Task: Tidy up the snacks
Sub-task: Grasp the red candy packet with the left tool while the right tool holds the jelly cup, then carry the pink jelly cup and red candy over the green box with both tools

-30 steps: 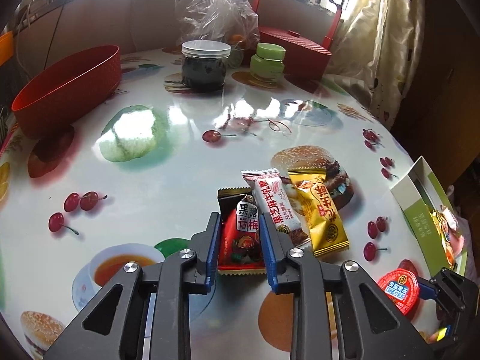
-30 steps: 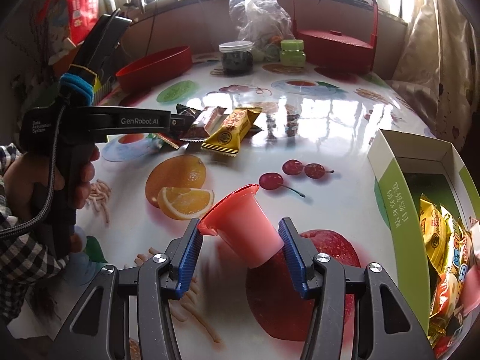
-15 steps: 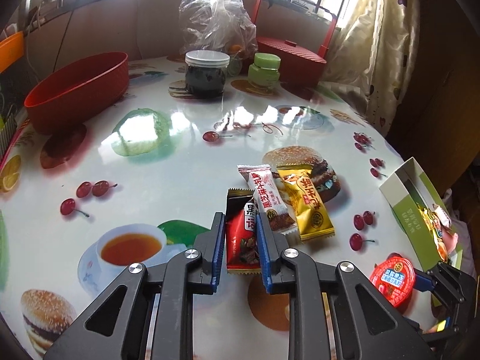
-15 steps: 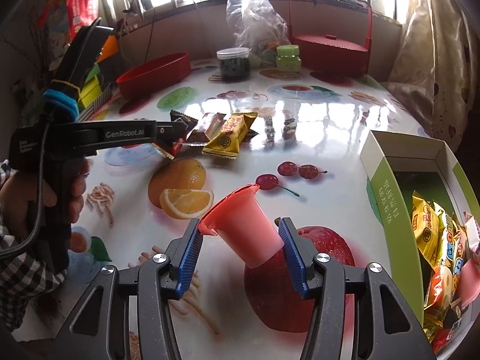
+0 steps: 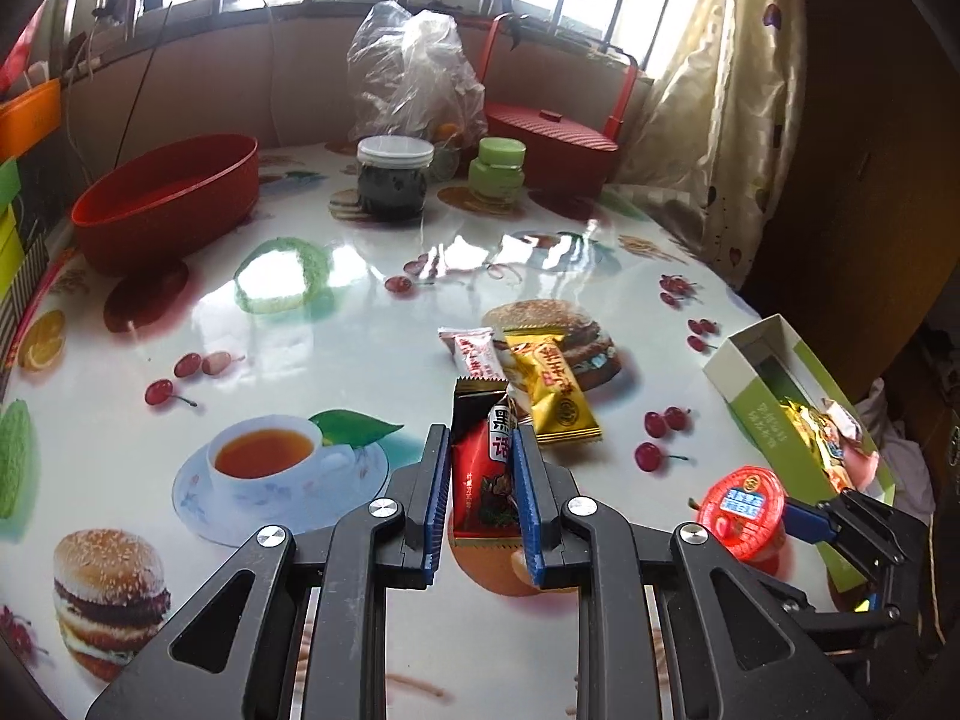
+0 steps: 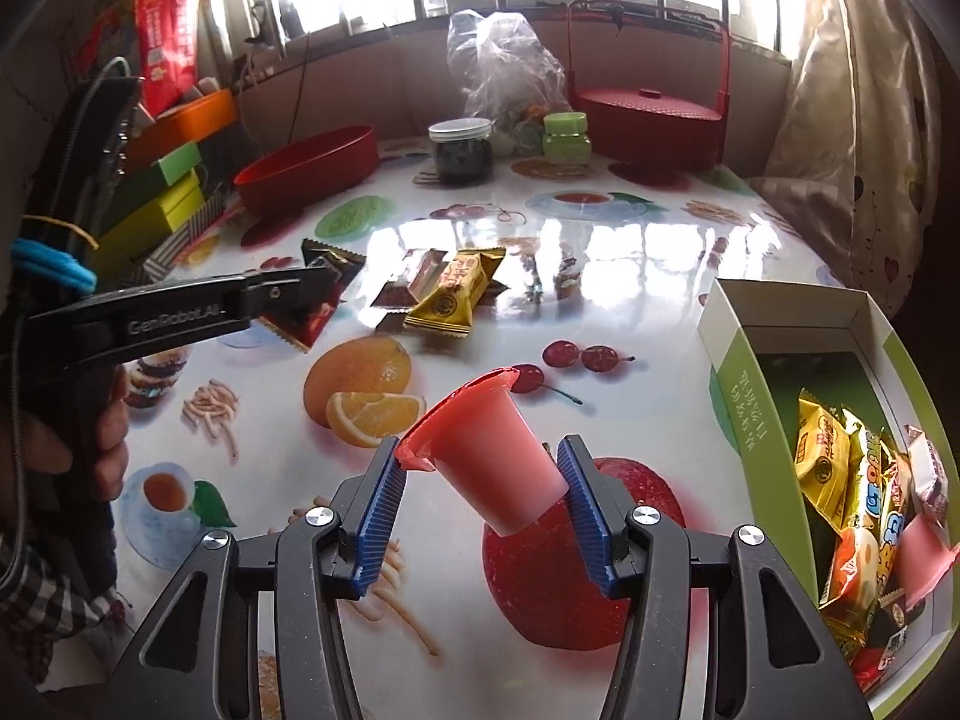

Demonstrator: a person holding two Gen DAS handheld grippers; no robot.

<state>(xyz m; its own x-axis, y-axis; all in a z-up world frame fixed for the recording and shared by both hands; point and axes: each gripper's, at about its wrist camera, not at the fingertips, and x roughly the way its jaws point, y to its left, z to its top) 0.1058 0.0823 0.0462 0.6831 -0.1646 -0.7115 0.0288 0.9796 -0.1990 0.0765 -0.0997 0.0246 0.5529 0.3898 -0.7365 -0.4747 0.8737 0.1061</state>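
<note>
While left fingers (image 5: pixel 480 480) clamp red packet (image 5: pixel 483 480) (print unreadable) | right fingers (image 6: pixel 480 495) grip jelly cup (image 6: pixel 489 450)

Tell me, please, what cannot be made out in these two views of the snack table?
- Green box: its near end is cut off by the picture edge in the right wrist view.
- Red and black packet: the left gripper covers both long edges in the left wrist view.
- Plastic bag: contents blurred by crinkled film in both views.
</note>
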